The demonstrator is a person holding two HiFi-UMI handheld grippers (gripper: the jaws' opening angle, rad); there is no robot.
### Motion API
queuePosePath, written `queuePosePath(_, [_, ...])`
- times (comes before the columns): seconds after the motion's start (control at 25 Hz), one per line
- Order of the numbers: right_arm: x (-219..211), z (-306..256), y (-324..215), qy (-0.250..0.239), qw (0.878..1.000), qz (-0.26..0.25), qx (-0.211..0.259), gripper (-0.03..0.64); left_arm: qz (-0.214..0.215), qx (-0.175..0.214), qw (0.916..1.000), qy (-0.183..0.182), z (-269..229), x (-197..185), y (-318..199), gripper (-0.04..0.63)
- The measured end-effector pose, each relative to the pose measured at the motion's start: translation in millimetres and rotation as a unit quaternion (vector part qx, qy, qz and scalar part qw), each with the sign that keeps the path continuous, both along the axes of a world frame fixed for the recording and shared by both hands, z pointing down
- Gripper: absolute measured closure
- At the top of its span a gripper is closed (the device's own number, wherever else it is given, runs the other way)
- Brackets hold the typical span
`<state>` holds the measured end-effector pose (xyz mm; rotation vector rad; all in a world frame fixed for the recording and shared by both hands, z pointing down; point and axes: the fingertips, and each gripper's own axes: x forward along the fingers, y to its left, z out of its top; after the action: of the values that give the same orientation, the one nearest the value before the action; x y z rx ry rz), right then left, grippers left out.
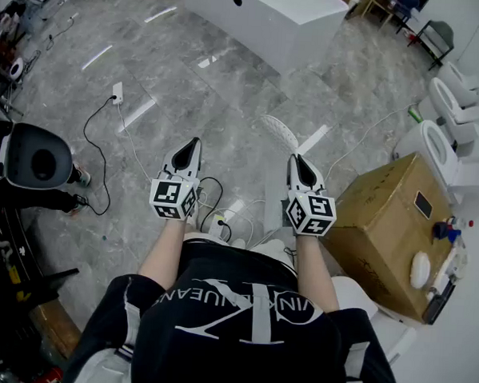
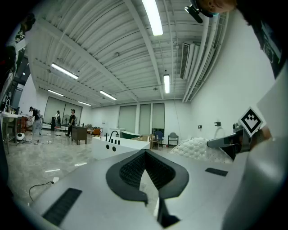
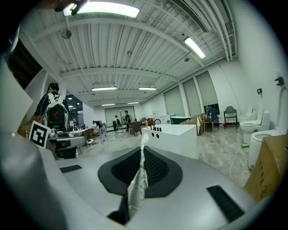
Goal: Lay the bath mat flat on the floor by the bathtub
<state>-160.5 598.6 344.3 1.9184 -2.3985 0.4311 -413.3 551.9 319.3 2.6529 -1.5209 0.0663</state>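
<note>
While the head view has both tools held out over the grey floor (image 1: 150,70), the bath mat (image 1: 276,131) is at 11 o'clock of the right gripper (image 1: 293,157). The left gripper (image 1: 196,142) is well apart from it, and the bathtub (image 1: 269,16) is far off at 12 o'clock. In the left gripper view the jaws meet at the tips with nothing held, and the mat's bubbled face is up at 2 o'clock. In the right gripper view the jaws are clamped on the mat's thin white edge, which runs down the middle, with the tub at 1 o'clock.
</note>
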Motion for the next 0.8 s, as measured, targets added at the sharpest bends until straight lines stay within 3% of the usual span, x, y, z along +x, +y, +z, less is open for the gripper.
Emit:
queuePosePath(0.44, [53,-11,10,-0.003,0.999,0.043,0.01,0.58,0.023,0.016,0.9995,-0.011,-17,35,-5,0.58])
queuePosePath(0.8, [69,-11,-36,-0.018,0.998,0.065,0.012,0.579,0.016,0.006,0.9998,-0.01,-9,27,-46,0.58])
